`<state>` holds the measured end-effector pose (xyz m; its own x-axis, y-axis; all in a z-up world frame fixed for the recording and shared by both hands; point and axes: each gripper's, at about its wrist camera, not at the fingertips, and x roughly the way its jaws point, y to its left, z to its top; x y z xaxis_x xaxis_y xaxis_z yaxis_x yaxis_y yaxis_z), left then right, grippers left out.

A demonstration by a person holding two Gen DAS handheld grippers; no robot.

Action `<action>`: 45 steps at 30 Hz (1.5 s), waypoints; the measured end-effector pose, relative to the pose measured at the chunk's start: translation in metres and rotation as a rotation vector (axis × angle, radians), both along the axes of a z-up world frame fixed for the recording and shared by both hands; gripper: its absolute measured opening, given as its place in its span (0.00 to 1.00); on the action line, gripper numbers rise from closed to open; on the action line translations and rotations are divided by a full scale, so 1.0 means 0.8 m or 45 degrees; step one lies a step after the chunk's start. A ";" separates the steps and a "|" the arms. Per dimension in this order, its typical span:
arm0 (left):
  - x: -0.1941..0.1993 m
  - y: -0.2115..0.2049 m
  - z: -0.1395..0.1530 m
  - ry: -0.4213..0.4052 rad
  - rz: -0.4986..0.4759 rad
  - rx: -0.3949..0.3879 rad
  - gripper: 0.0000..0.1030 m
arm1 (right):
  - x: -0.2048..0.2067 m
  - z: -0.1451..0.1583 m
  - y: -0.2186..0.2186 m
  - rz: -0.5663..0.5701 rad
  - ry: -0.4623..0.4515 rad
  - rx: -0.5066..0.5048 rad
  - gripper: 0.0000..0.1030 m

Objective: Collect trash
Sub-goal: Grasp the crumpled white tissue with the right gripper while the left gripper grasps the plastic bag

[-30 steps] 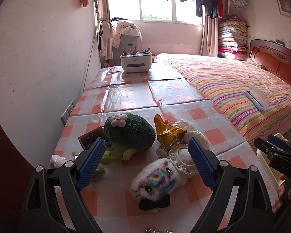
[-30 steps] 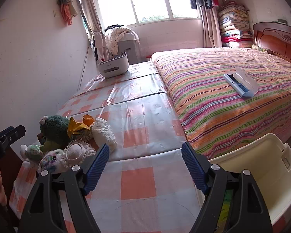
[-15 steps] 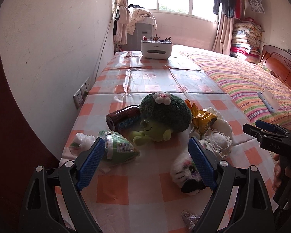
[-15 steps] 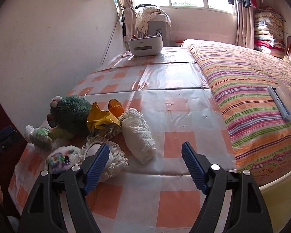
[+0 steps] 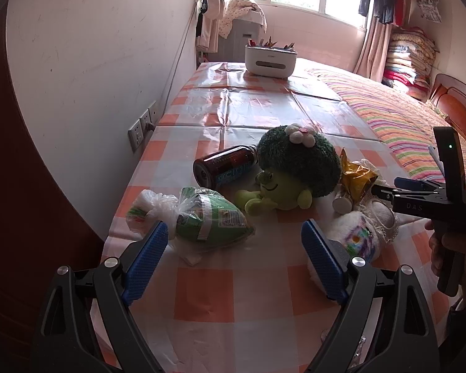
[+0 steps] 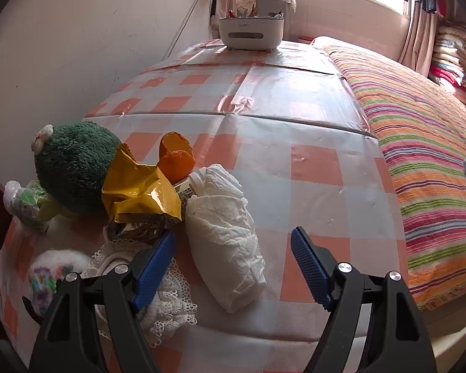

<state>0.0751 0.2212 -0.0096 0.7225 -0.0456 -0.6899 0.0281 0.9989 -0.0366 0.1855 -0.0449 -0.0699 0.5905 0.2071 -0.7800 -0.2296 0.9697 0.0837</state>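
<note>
My left gripper (image 5: 233,261) is open, low over the checked table, with a green wrapper in a clear plastic bag (image 5: 202,217) just ahead between its fingers. A dark drink can (image 5: 225,168) lies on its side behind it. A crumpled yellow foil wrapper (image 5: 355,175) lies right of the broccoli plush (image 5: 298,161). My right gripper (image 6: 233,264) is open, with a rolled white diaper (image 6: 223,236) between its fingers. The yellow wrapper (image 6: 139,192) and orange peel (image 6: 175,158) lie to its left. The right gripper also shows in the left wrist view (image 5: 385,191).
A white furry plush (image 5: 357,236) and a lace-trimmed item (image 6: 158,295) lie near the table's front edge. A white pen box (image 5: 270,62) stands at the far end. The striped bed (image 6: 419,143) borders the table's right side. The wall with sockets (image 5: 141,127) runs along the left.
Both grippers have swung left and moved closer to the clutter. The bagged green wrapper now sits between the left fingers and the diaper between the right fingers. Both stayed open.
</note>
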 end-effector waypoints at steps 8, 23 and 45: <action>0.005 0.004 -0.005 0.028 0.016 0.002 0.84 | 0.014 -0.013 -0.008 0.022 0.097 0.074 0.28; 0.033 0.026 -0.024 0.121 0.119 -0.085 0.84 | -0.062 0.045 -0.032 -0.024 -0.066 0.279 0.23; 0.088 0.054 -0.061 0.241 0.317 -0.344 0.43 | -0.086 0.059 -0.048 -0.004 -0.102 0.343 0.23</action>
